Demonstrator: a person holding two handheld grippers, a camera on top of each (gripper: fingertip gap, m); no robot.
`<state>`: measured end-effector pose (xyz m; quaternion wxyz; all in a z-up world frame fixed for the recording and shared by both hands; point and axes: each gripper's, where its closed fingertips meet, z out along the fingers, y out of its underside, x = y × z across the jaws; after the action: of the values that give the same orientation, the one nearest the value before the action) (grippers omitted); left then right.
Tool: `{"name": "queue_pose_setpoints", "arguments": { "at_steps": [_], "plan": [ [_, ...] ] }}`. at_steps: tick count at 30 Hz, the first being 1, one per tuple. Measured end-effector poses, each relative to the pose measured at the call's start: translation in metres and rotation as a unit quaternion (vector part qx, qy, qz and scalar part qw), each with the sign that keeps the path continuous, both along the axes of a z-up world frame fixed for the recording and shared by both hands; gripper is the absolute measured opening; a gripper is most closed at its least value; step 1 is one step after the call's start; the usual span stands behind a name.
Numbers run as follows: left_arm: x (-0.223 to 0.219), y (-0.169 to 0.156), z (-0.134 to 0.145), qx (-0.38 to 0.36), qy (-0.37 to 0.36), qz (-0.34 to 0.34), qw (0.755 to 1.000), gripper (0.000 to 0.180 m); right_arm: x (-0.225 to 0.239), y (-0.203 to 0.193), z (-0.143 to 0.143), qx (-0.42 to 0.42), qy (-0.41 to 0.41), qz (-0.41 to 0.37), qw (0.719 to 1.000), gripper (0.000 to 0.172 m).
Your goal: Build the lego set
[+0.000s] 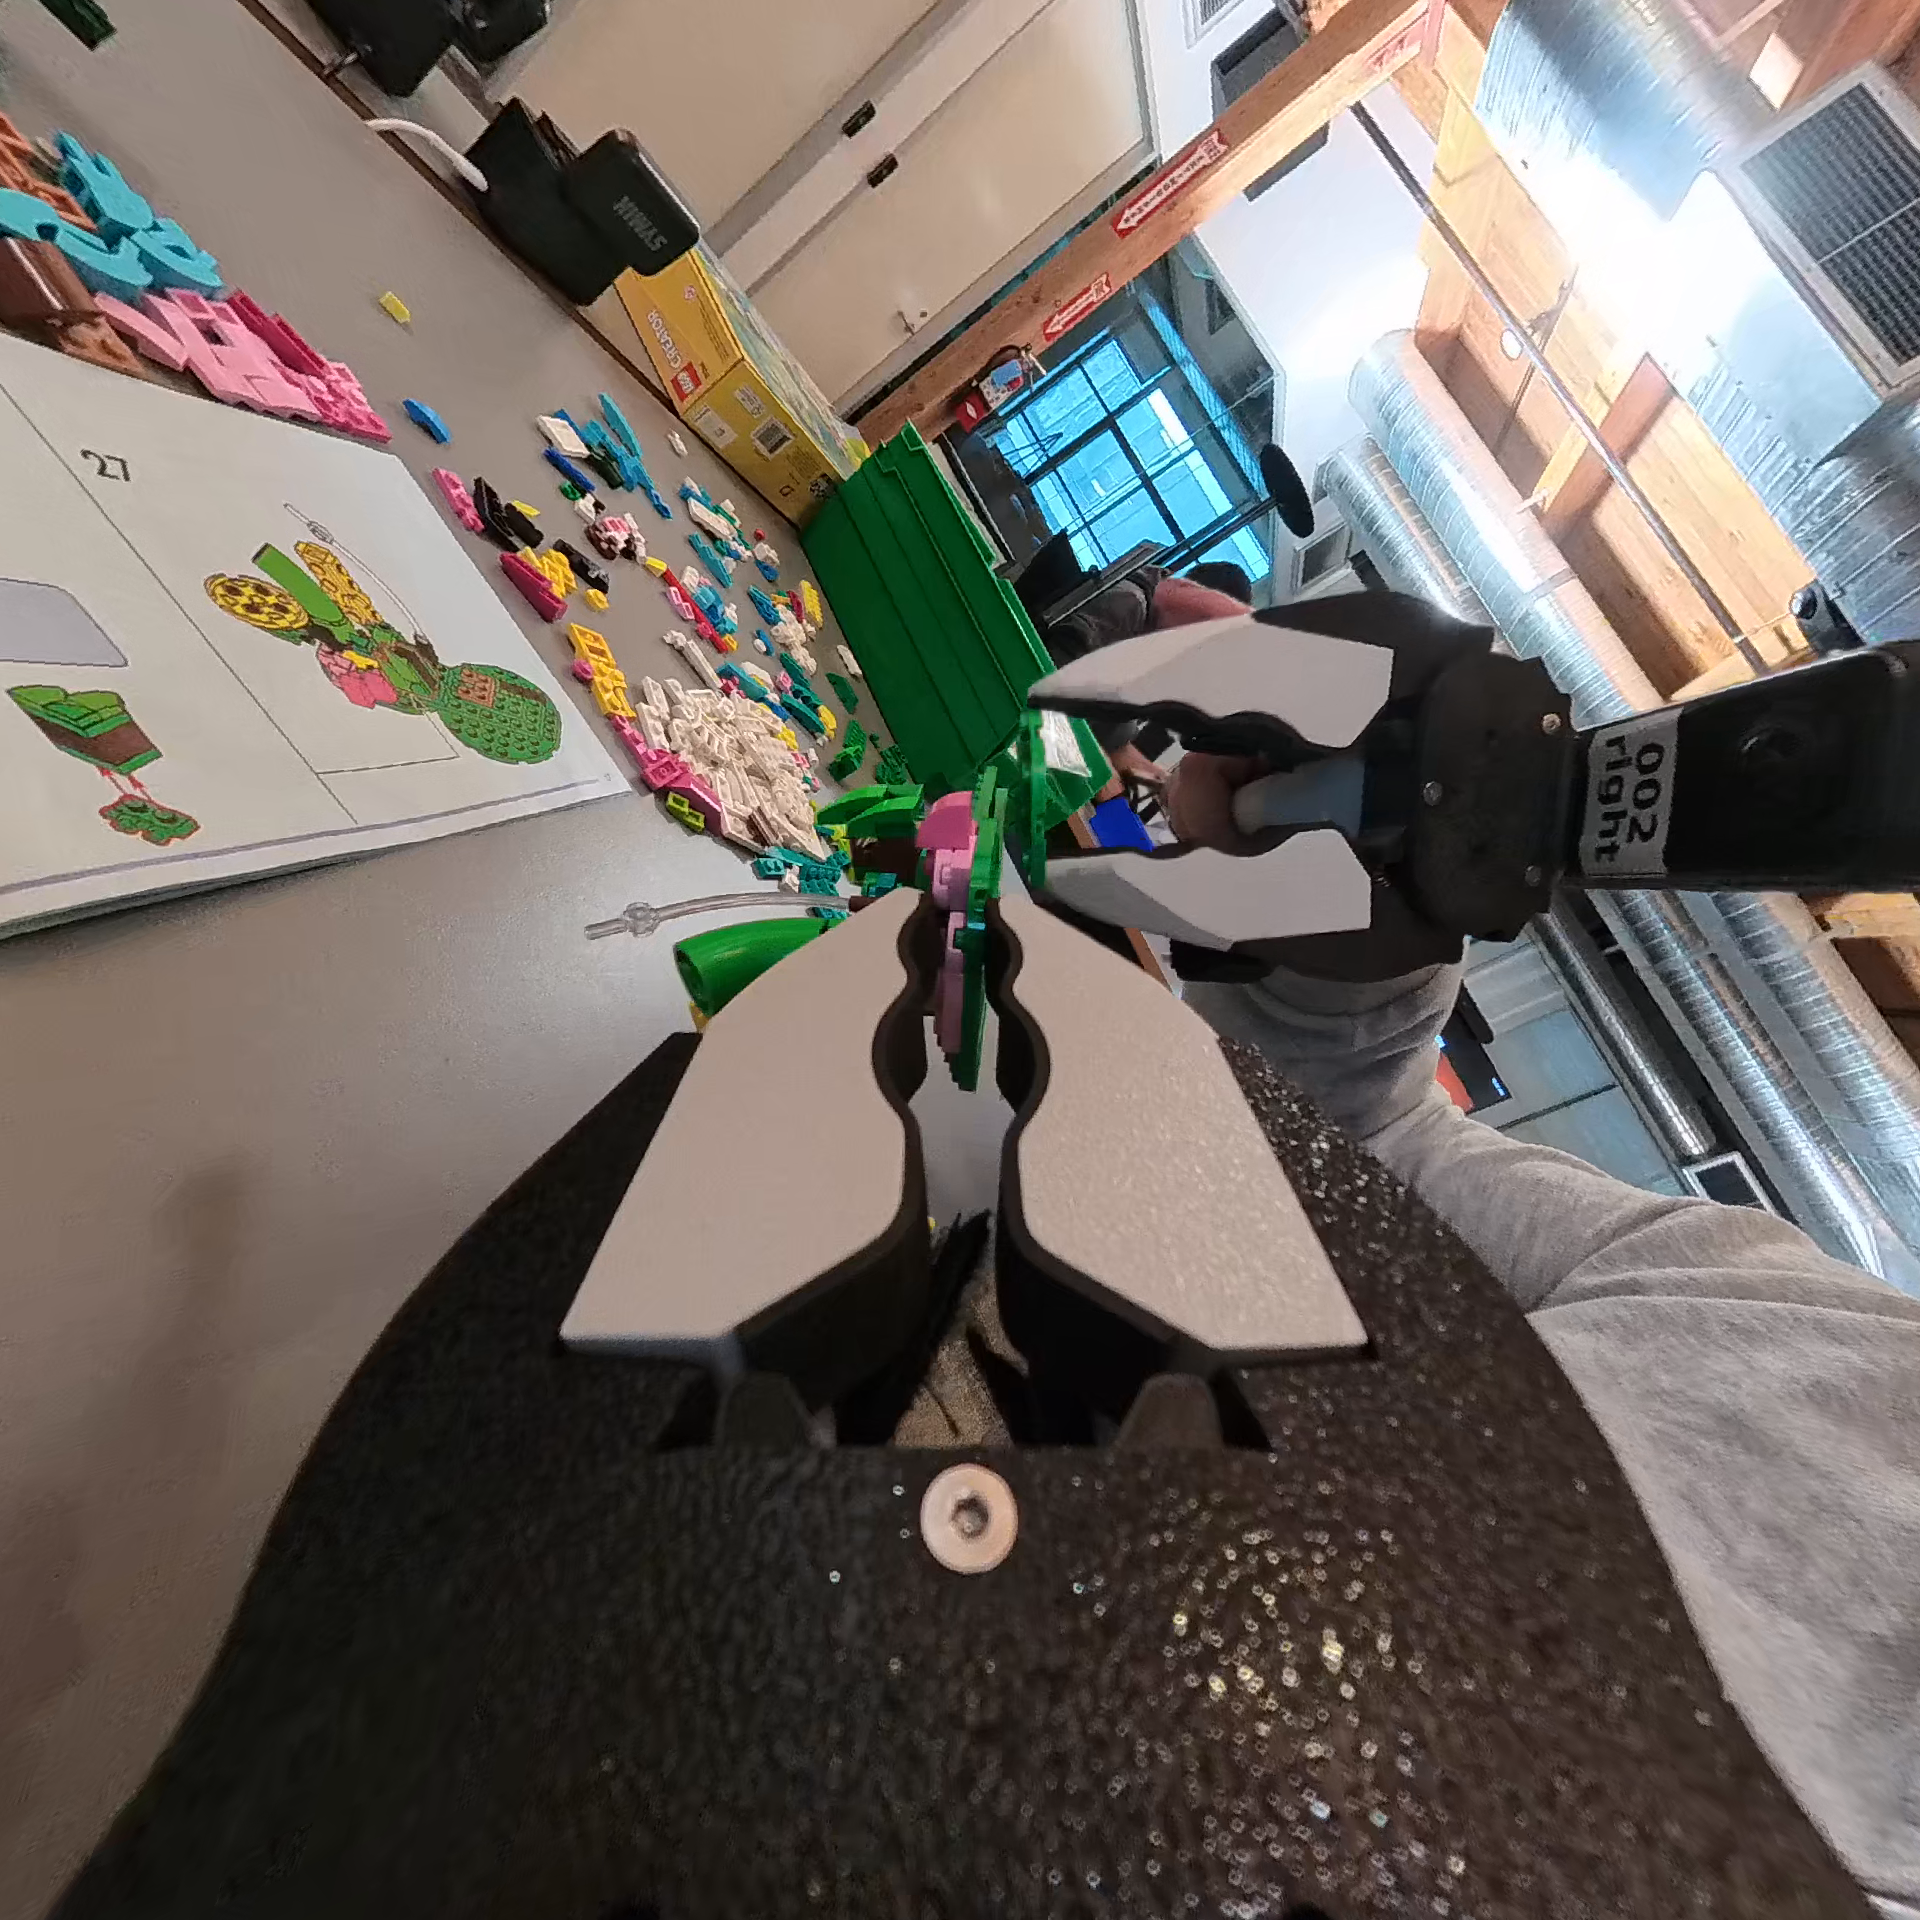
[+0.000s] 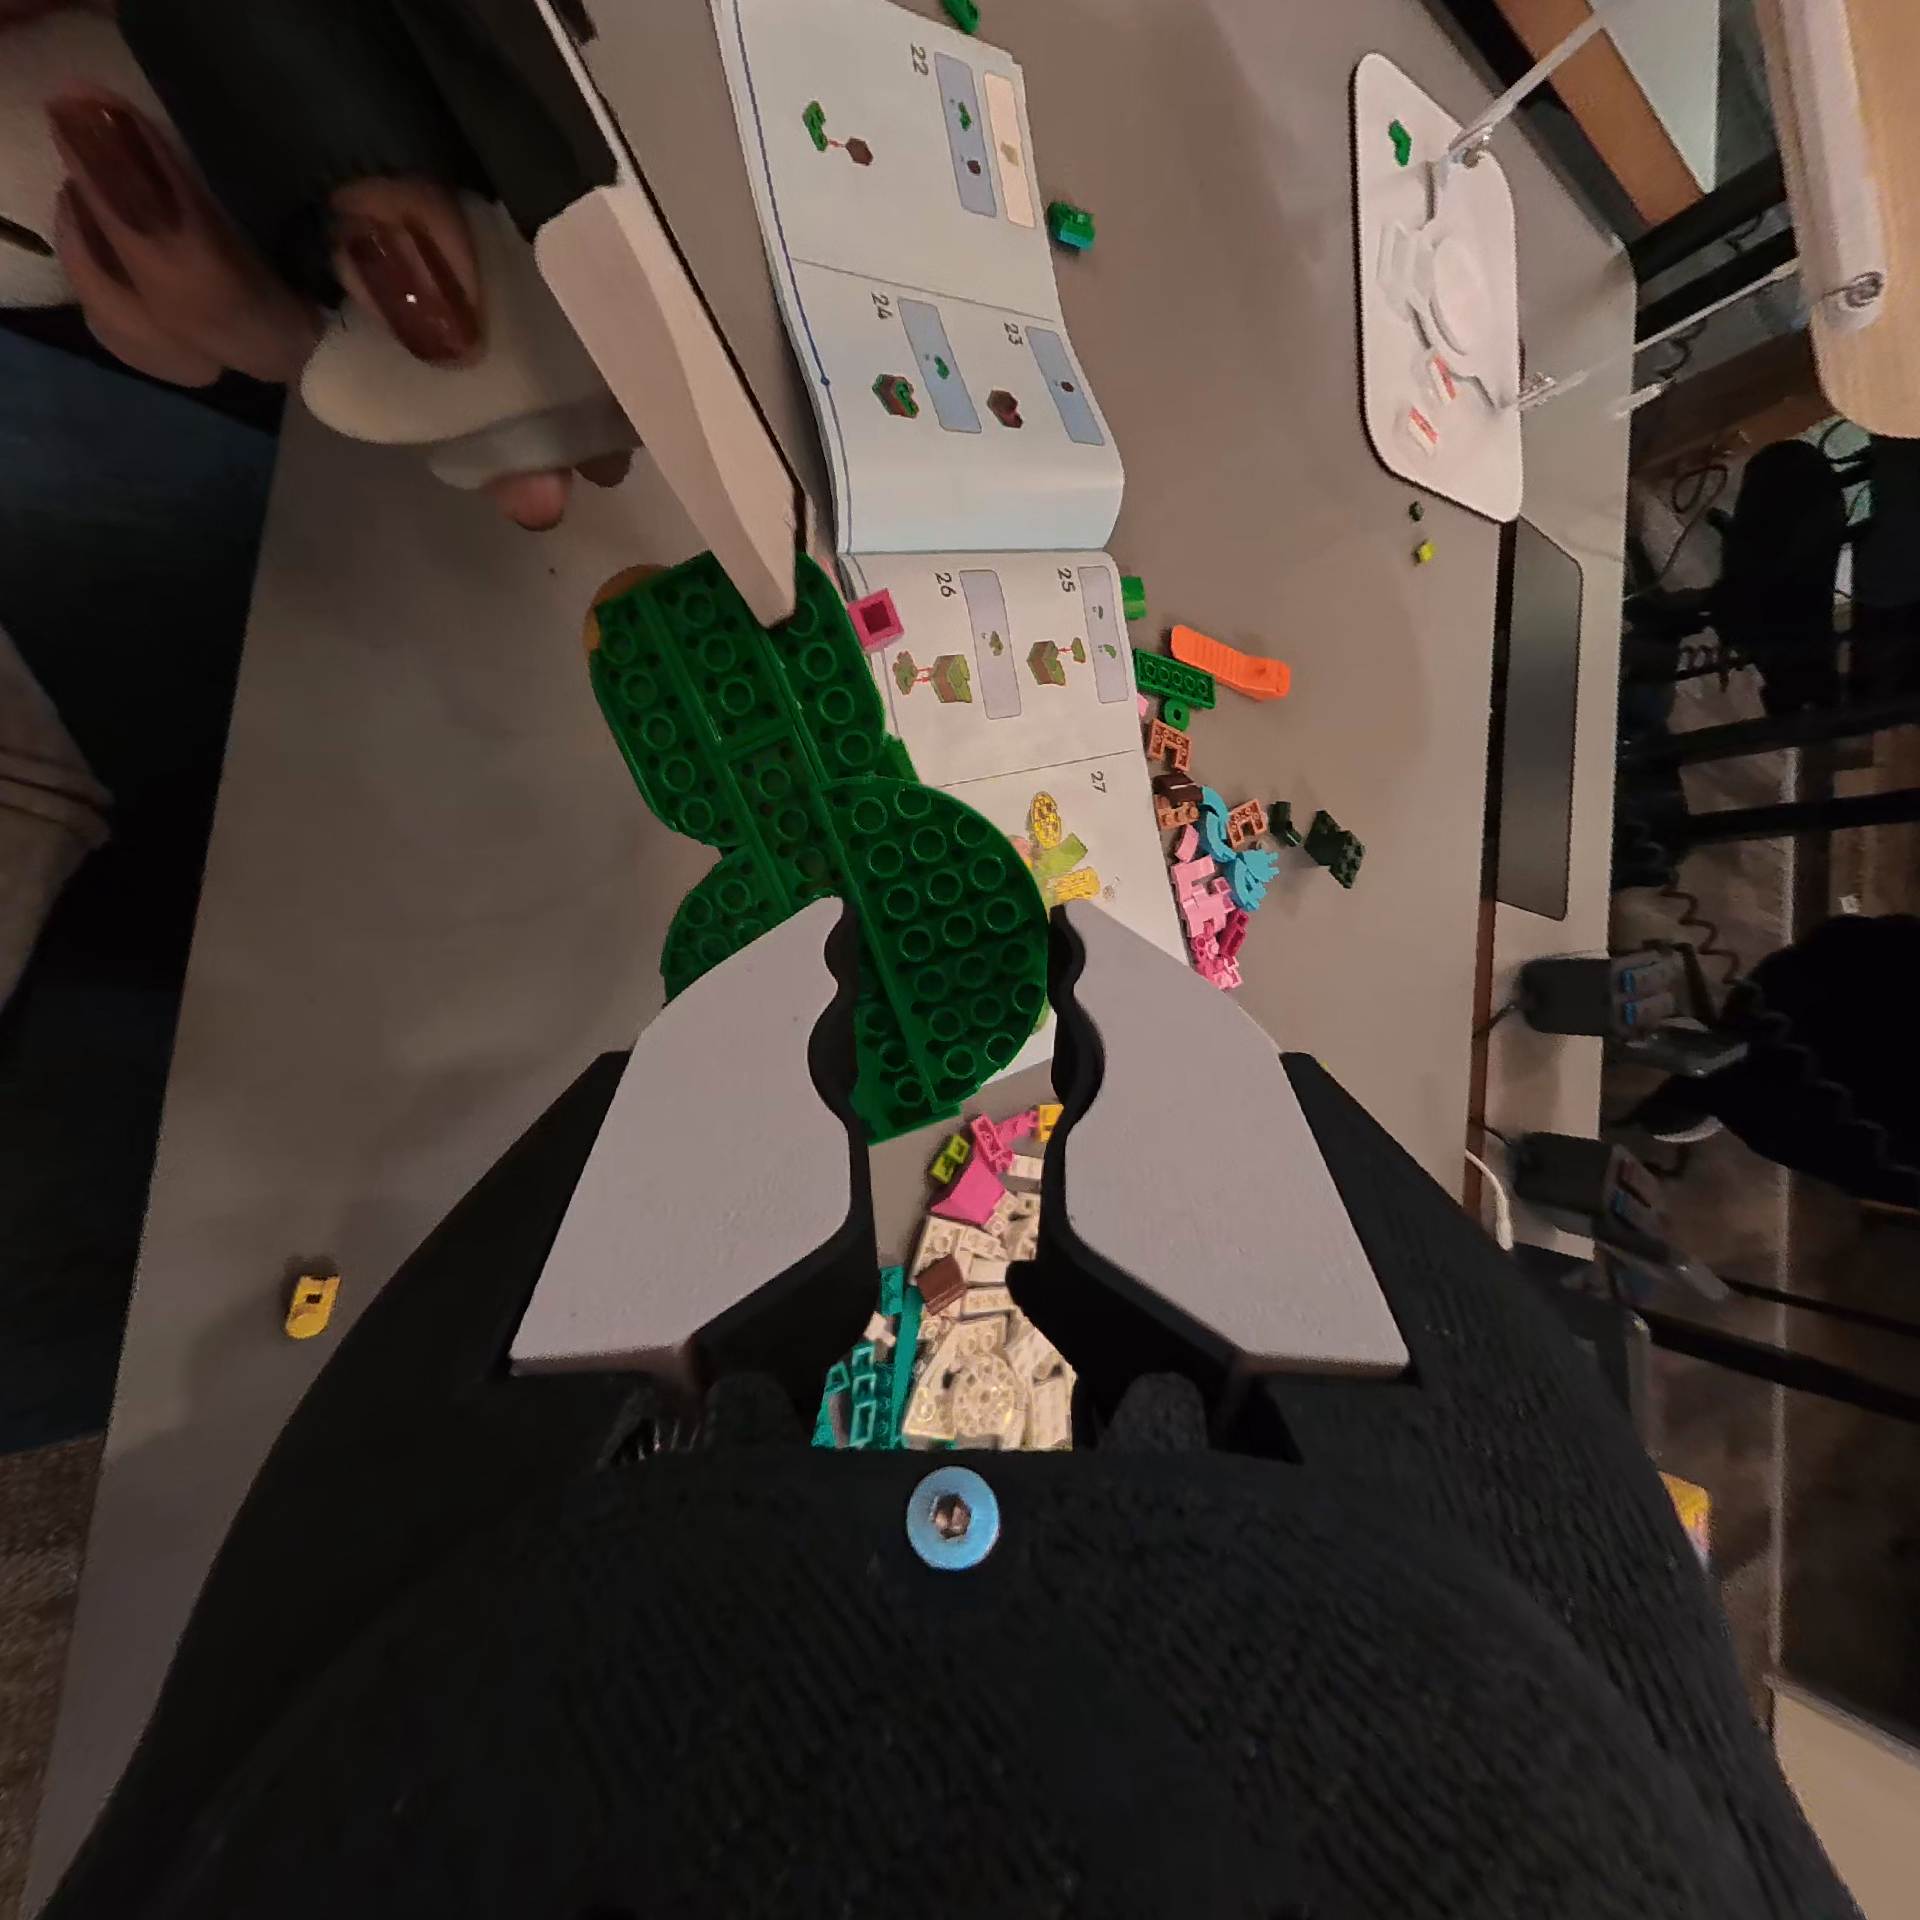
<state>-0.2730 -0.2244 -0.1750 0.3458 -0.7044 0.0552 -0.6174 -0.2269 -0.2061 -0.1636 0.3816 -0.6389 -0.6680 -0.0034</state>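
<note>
A green brick-plate model (image 2: pixel 727 707), made of round studded plates, is held up above the grey table (image 2: pixel 416 831) with its underside towards the right wrist view. In the left wrist view I see it edge-on (image 1: pixel 977 997), with pink bricks (image 1: pixel 951 831) on its far face. My left gripper (image 1: pixel 958 914) is shut on the plate's edge, and one of its fingers (image 2: pixel 675 416) shows at the plate's top lobe. My right gripper (image 2: pixel 951 920) has a round lobe between its pads, and both pads meet its edges. It also shows in the left wrist view (image 1: pixel 1044 784), with one fingertip at each side of the plate.
An open instruction booklet (image 2: pixel 977 416) lies on the table under the model. Loose bricks (image 1: pixel 727 727) are spread beside it. A green cone piece (image 1: pixel 738 956) and a clear tube (image 1: pixel 707 914) lie near my left fingers. An orange tool (image 2: pixel 1231 660), a white pad (image 2: pixel 1444 291) and a yellow box (image 1: pixel 727 384) stand farther off. Across from one pair of fingers to the other is roughly 6 cm.
</note>
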Motion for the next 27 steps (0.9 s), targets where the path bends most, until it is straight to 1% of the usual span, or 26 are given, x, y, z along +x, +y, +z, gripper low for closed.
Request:
{"name": "queue_pose_setpoints", "arguments": {
  "at_steps": [2, 7, 13, 27],
  "plan": [
    [0.000, 0.000, 0.001, 0.003, -0.001, 0.001, 1.000, 0.007, -0.001, -0.004, -0.001, -0.009, -0.001, 0.005, 1.000, 0.032],
    [-0.001, -0.001, 0.004, -0.004, -0.010, 0.002, 1.000, 0.007, 0.001, -0.002, -0.001, 0.010, -0.013, -0.007, 1.000, 0.032],
    [-0.002, -0.004, 0.002, -0.029, -0.024, -0.003, 0.999, 0.007, 0.000, -0.007, -0.003, 0.006, -0.021, -0.007, 1.000, 0.033],
    [-0.003, -0.009, -0.003, -0.064, -0.038, -0.011, 0.997, 0.007, -0.001, -0.015, -0.008, -0.030, -0.027, -0.013, 0.999, 0.033]
  ]
}}
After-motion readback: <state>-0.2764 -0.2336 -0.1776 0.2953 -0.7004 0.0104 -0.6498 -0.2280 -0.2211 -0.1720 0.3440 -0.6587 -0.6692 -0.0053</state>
